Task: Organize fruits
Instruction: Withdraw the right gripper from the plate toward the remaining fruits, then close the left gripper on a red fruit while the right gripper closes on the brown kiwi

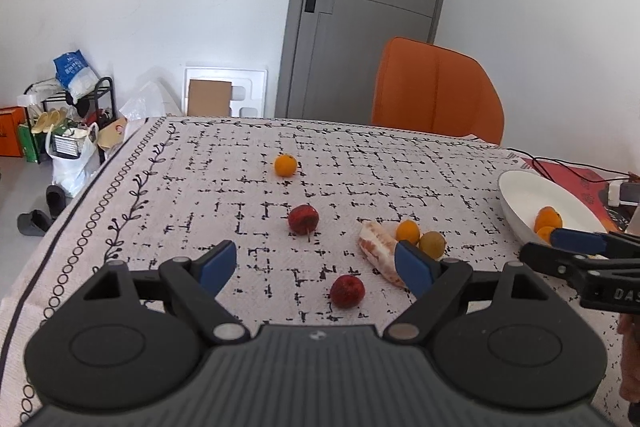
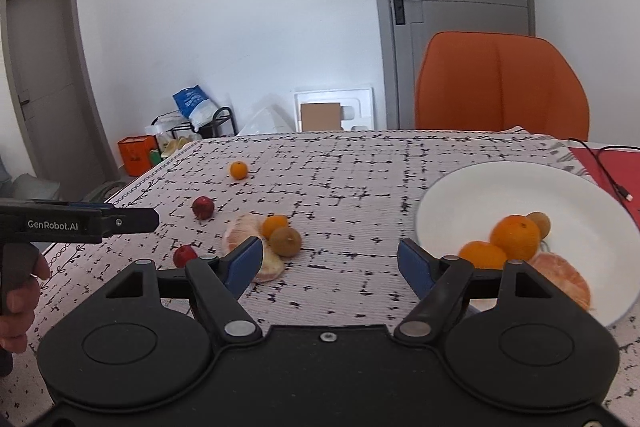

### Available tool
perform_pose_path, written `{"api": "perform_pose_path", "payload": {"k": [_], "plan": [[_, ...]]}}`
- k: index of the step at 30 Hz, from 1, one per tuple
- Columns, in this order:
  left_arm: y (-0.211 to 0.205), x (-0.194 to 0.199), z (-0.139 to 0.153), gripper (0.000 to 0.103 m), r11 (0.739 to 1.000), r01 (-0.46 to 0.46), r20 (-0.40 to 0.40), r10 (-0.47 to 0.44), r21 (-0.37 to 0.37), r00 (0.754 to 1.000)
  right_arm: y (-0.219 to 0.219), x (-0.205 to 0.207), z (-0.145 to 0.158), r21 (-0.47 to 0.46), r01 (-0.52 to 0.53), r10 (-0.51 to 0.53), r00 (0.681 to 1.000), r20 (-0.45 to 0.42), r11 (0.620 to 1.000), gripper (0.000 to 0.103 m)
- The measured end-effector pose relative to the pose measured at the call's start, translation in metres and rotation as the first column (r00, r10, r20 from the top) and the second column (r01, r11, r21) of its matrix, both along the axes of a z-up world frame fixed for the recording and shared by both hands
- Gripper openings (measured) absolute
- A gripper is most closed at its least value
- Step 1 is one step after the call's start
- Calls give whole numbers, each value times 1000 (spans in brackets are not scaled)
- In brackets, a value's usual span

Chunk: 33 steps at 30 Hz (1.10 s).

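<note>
Fruit scattered on patterned tablecloth (image 1: 240, 187), white plate (image 2: 500, 187) holding oranges, left tool (image 1: 316, 263) and right tool (image 2: 330, 261) both spread wide, empty.

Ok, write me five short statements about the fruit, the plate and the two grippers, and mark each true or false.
1. The white plate holds fruit. True.
2. Two red fruits, a near one and a farther one, lie on the tablecloth. True.
3. The left gripper is shut on a red fruit. False: it is open and holds nothing.
4. The far orange touches the peeled fruit. False: it lies alone, well apart.
5. The right gripper is open and empty. True.
</note>
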State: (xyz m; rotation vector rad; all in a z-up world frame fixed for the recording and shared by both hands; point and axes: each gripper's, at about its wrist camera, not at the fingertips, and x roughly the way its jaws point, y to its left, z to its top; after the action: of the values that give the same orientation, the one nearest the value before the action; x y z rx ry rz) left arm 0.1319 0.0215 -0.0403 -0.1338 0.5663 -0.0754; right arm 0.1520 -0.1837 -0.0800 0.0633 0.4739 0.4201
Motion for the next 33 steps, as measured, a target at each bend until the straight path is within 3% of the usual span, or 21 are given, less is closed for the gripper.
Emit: {"api": "perform_pose_path", "payload": {"k": [10,16,27,33], "plan": [[-2,3,-10,78,1000,7,-15,-7,-23,1000,16,14,-4,-9,-31,31,999,-20,999,66],[-6,7,-16,63,999,16,-33,-18,-35,999,22,20,-6,-19,-43,42,999,-29,999,65],[-10,16,-30,23,995,54,-86,-61,-84,994,34,32,-8,-30,-73,71,997,-40,997,64],[-8,16,-30,17,995,45,-77,-53,-93,996,42,38,-11,-38,-90,88,995,-49,995,63]]}}
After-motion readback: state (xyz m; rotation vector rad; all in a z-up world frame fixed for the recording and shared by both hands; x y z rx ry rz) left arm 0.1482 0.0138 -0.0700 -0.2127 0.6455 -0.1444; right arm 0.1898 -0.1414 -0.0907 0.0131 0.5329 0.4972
